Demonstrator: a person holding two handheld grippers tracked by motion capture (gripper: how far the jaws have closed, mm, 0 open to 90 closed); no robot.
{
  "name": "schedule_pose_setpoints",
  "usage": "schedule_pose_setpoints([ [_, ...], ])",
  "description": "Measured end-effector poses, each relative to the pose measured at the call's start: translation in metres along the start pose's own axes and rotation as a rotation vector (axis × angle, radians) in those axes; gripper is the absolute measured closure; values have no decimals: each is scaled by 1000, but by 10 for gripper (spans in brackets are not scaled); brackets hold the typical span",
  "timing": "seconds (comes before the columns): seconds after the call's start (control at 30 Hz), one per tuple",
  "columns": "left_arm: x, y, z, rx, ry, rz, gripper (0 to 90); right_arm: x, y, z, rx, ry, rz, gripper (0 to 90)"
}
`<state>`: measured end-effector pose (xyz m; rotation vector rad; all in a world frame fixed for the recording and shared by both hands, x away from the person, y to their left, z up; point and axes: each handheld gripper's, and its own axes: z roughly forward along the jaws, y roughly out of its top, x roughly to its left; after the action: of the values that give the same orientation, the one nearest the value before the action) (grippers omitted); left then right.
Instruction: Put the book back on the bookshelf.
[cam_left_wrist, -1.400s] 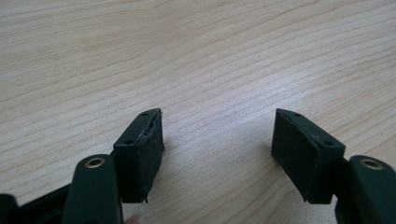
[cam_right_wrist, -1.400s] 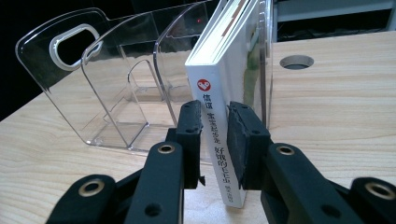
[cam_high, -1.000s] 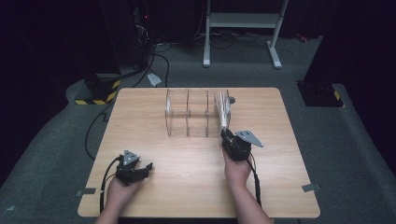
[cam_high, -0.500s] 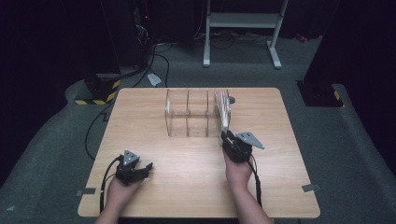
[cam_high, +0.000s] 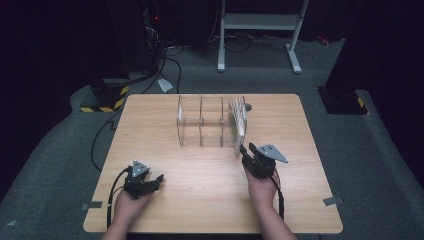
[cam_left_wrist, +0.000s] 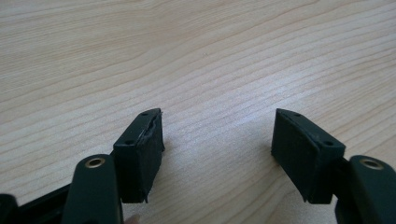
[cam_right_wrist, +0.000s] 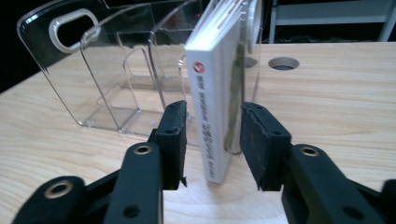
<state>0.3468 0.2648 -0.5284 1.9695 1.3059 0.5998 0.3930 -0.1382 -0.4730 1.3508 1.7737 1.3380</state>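
A clear acrylic rack with several upright dividers stands mid-table. A white book stands on edge in its rightmost slot, other thin books behind it. My right gripper is at the book's near end. In the right gripper view its jaws flank the white spine of the book. They have just been opening, and the left pad shows a small gap to the book. My left gripper rests low at the table's front left. Its jaws are wide open over bare wood.
The wooden table has a round hole just behind the rack's right end. The rack's left slots hold nothing. Beyond the table stand a white-legged frame, floor cables and a yellow-black striped box.
Both hands stay where they were. The right gripper's jaws look slightly wider apart at the book's near end.
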Motion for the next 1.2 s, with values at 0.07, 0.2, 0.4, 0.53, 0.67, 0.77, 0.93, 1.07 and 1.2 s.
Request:
schedule_pose_setpoints([
  [0.07,0,0,0,0,0,0,341,-4,-1,-2,11,-6,-11,584],
  [0.2,0,0,0,0,0,0,341,-12,-5,-8,25,-21,-30,553],
  [0.4,0,0,0,1,1,3,340,-26,-11,-14,65,-53,-57,512],
  [0.53,0,0,0,1,0,3,340,-35,-15,-18,92,-75,-78,491],
  [0.67,0,0,0,0,1,3,340,-45,-21,-22,126,-103,-93,467],
  [0.77,0,0,0,0,1,3,340,-56,-25,-25,160,-122,-101,447],
  [0.93,0,0,0,2,0,3,340,-72,-33,-31,199,-150,-118,402],
  [1.07,0,0,0,1,0,3,340,-82,-40,-34,253,-175,-156,377],
  [1.2,0,0,0,3,0,4,340,-87,-46,-35,318,-159,-148,342],
])
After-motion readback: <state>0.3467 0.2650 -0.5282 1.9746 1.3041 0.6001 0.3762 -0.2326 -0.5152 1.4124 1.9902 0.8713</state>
